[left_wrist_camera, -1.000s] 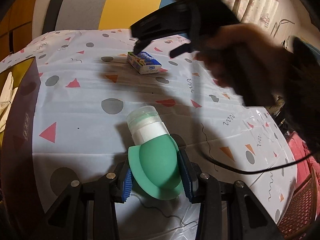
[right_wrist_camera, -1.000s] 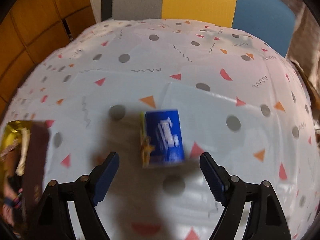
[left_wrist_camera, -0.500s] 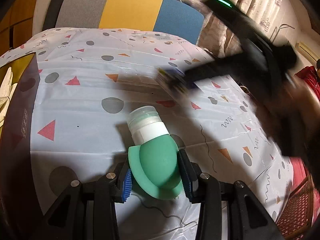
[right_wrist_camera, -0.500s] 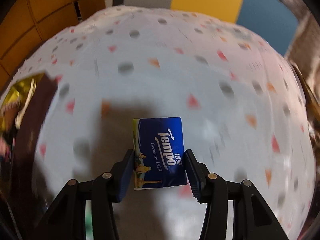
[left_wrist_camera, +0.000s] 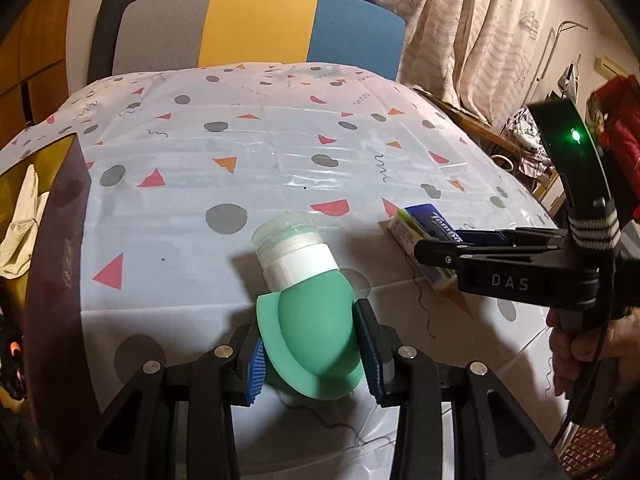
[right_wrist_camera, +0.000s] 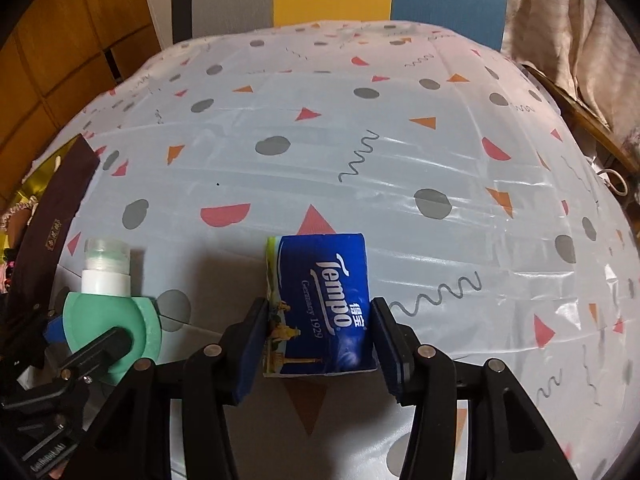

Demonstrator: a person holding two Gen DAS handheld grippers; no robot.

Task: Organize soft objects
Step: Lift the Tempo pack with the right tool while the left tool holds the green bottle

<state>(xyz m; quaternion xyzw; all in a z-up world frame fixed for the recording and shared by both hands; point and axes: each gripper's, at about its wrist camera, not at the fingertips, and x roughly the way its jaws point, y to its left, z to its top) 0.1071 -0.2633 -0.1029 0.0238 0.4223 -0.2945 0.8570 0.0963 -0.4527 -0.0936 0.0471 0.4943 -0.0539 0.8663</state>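
Far left: a dark box (left_wrist_camera: 60,240) with gold lining at the table edge, some pale cloth (left_wrist_camera: 20,224) inside. Probably the place for the soft things, though not sure from here.

Next to the right: left tongs (left_wrist_camera: 312,356) closed on a green squeeze bottle (left_wrist_camera: 316,328), blue pads (left_wrist_camera: 256,364) pressing the soft body from both sides, white neck and clear cap pointing away over the tablecloth (left_wrist_camera: 280,152). Bottle low, close above the cloth or touching it; hard to say which. Tongs nearly level, aimed forward.

Further right: right tongs (right_wrist_camera: 318,344) closed on a blue tissue pack (right_wrist_camera: 324,300), held at the near half, far end free. Pack tilted a little, close over the cloth; contact not clear. In the left view, these tongs (left_wrist_camera: 448,248) reaching in from the right side, almost level, with a hand (left_wrist_camera: 576,352) below on the handle.

Step in hand, by judgement: both soft things gripped, carrying about to start. Next move: lift a little, swing left toward the box, one after the other to avoid a collision. Gentle pressure needed; squeezing the bottle too hard may open the cap or let it slip out.
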